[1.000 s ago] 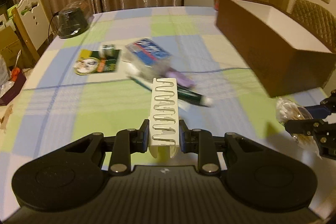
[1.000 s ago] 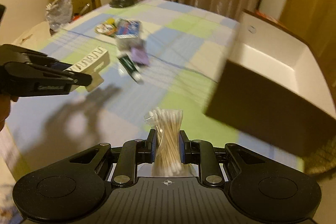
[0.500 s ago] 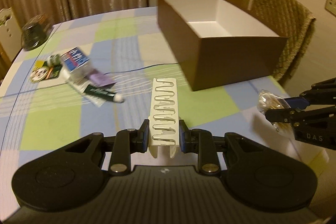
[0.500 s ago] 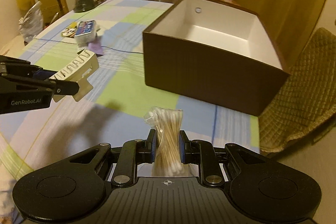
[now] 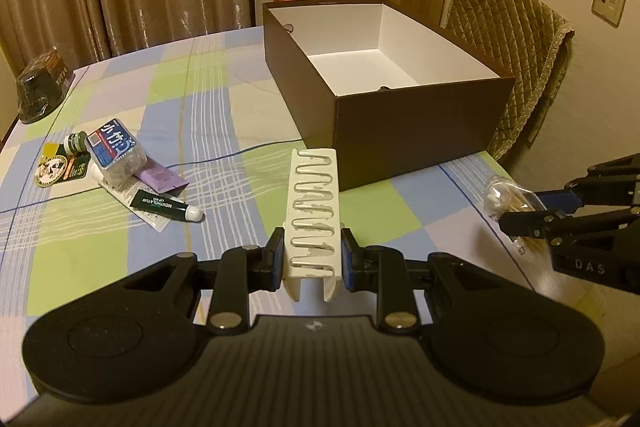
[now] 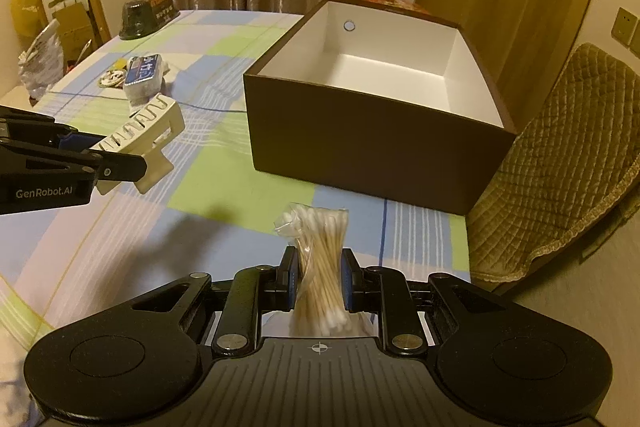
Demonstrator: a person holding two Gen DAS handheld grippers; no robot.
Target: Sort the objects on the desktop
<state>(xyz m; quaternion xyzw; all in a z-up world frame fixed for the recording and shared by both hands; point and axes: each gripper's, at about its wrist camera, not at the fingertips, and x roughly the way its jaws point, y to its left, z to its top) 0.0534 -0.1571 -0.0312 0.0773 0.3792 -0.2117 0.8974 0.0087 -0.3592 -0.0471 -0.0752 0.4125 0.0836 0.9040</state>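
Note:
My left gripper (image 5: 313,259) is shut on a white plastic rack with a wire zigzag (image 5: 316,203), held above the checked tablecloth; the rack also shows in the right wrist view (image 6: 140,131). My right gripper (image 6: 319,277) is shut on a clear bag of cotton swabs (image 6: 322,255), which also shows in the left wrist view (image 5: 508,199). An open brown box with a white inside (image 5: 420,123) stands ahead of both grippers, also in the right wrist view (image 6: 360,143). A small dark item lies in the box by its near wall.
On the left lie a blue-labelled clear case (image 5: 116,151), a green tube (image 5: 166,205), a purple packet (image 5: 160,179), a small green bottle (image 5: 76,143) and a round-badge card (image 5: 60,169). A dark bowl (image 5: 40,91) sits far left. A padded chair (image 6: 560,163) stands right of the table.
Both grippers have swung right toward the brown box, which now shows its open inside more fully. The grips on the rack and the swab bag are unchanged.

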